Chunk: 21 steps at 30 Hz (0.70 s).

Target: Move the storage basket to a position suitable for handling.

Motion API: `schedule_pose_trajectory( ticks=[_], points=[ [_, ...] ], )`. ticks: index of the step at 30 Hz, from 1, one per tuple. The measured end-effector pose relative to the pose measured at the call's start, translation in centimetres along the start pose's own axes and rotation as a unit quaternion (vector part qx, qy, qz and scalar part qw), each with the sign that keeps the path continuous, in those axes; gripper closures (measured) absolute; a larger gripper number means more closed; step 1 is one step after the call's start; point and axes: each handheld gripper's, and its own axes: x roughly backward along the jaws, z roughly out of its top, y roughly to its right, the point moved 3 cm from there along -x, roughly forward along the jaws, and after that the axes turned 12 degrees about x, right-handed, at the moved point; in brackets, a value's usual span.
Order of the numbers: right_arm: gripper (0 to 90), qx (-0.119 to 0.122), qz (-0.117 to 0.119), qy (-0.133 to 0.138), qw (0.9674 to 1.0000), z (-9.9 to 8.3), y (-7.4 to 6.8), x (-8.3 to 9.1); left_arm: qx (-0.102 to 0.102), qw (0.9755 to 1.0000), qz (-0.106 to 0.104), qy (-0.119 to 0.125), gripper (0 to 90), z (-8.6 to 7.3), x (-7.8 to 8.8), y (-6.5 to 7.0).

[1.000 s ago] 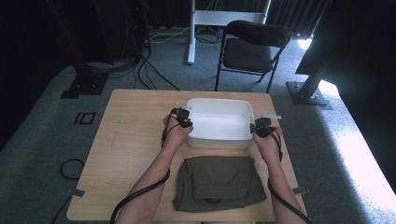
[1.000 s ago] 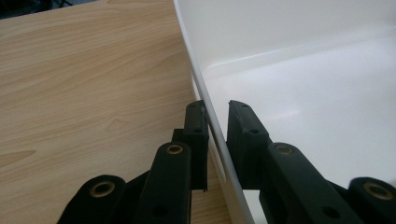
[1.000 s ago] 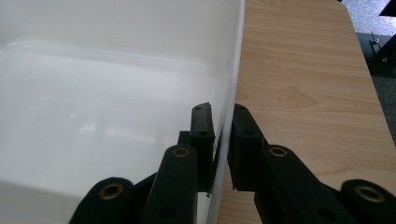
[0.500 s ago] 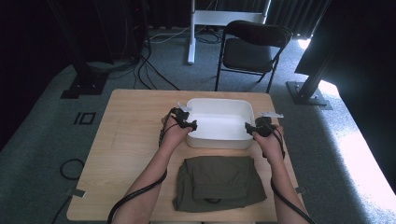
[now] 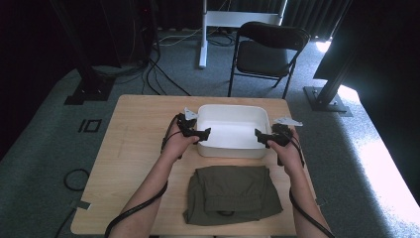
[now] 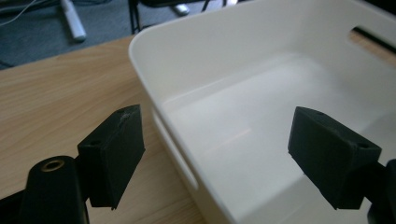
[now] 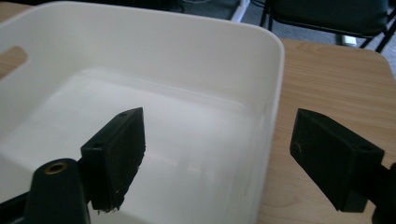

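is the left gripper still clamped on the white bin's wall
Apart. In the left gripper view the left gripper, jaws just opened, straddles the white bin wall with gaps.

I find no readable text, label, brand, number or sign on anything before me at the table at this moment.

Smooth white plastic tub (image 5: 233, 130), matt wooden table (image 5: 133, 148).
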Motion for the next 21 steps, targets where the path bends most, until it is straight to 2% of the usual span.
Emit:
schedule_pose_trajectory(
  ticks=[2, 3, 5, 7, 10, 11, 13, 15, 19, 21],
  points=[
    [17.5, -0.003, 0.002, 0.008, 1.0000, 0.1, -0.1, 0.4, -0.006, 0.9997, -0.019, 0.014, 19.5, 0.0, 0.5, 0.1],
    [17.5, -0.005, 0.005, 0.011, 0.9999, 0.2, -0.2, 0.6, -0.005, 0.9997, -0.022, 0.011, 18.8, -0.1, 0.7, 0.1],
    [16.2, -0.011, 0.015, 0.014, 0.9997, 0.1, -0.4, 0.9, -0.010, 0.9996, -0.022, 0.011, 18.3, -0.3, 1.2, 0.0],
    [15.7, 0.000, 0.022, 0.008, 0.9997, -0.1, -0.6, 1.1, -0.006, 0.9995, -0.025, 0.015, 18.3, -0.5, 1.5, 0.0],
    [14.0, -0.003, 0.031, 0.010, 0.9995, -0.4, -0.8, 1.4, -0.004, 0.9994, -0.030, 0.016, 18.3, -0.8, 1.9, 0.0],
    [14.2, -0.003, 0.030, 0.013, 0.9995, -0.5, -0.8, 1.6, -0.009, 0.9993, -0.032, 0.016, 18.3, -1.1, 2.4, 0.0],
    [14.2, -0.003, 0.032, 0.016, 0.9994, -0.6, -0.9, 1.9, 0.003, 0.9992, -0.040, 0.006, 18.3, -1.3, 2.9, 0.0],
    [13.8, 0.000, 0.028, 0.024, 0.9993, -0.6, -1.0, 2.2, 0.004, 0.9989, -0.046, -0.003, 18.3, -1.6, 3.4, 0.1],
    [13.8, 0.002, 0.027, 0.032, 0.9991, -0.5, -1.1, 2.8, -0.001, 0.9987, -0.052, 0.003, 18.3, -1.7, 4.2, 0.3],
    [13.8, 0.009, 0.029, 0.033, 0.9990, -0.4, -1.4, 3.3, -0.004, 0.9982, -0.060, 0.007, 18.3, -1.7, 4.8, 0.6]
  ],
)
